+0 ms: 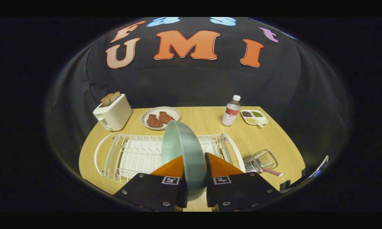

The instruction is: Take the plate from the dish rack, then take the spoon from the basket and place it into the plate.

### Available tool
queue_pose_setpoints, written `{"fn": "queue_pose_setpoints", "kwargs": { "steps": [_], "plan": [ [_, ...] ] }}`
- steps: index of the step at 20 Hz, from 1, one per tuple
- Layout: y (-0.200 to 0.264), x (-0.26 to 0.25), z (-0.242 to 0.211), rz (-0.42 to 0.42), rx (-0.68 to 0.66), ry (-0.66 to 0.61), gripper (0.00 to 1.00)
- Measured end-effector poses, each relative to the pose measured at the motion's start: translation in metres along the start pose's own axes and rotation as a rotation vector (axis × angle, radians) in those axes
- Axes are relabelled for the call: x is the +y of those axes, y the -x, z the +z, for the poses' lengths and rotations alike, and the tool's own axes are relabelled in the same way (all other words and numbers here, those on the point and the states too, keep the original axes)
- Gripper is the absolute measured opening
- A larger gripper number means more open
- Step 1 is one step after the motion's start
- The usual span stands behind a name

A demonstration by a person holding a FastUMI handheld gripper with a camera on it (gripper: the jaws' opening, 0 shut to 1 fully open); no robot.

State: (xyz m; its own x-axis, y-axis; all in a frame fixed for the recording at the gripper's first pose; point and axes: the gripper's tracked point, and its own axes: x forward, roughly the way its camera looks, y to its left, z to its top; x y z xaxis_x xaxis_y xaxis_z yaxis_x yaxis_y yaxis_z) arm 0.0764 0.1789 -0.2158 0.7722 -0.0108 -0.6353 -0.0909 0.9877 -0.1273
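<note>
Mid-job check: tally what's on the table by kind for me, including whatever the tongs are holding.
Plates: 2, the green plate clamped on edge between the tongs, and the white plate with meat
Racks and baskets: 2, dish rack, wire basket
Toaster: 1
Water bottle: 1
Divided dish: 1
Spoon handle: 1
Total: 8

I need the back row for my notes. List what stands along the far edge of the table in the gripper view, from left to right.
Toaster with bread in its slots → white plate with two pieces of meat → water bottle → small divided tray. Nearer, the gripper holds the green plate on edge above the dish rack.
</note>
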Motion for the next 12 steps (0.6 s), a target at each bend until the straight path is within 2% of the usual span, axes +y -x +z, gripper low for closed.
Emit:
{"fn": "queue_pose_setpoints", "kwargs": {
  "steps": [2, 6, 12],
  "plan": [
    [0.012, -0.007, -0.013, 0.023, 0.010, -0.018, 0.24],
    [0.042, -0.014, -0.042, 0.103, 0.042, -0.139, 0.24],
    [0.071, -0.030, -0.095, 0.174, 0.098, -0.299, 0.23]
  ]
}}
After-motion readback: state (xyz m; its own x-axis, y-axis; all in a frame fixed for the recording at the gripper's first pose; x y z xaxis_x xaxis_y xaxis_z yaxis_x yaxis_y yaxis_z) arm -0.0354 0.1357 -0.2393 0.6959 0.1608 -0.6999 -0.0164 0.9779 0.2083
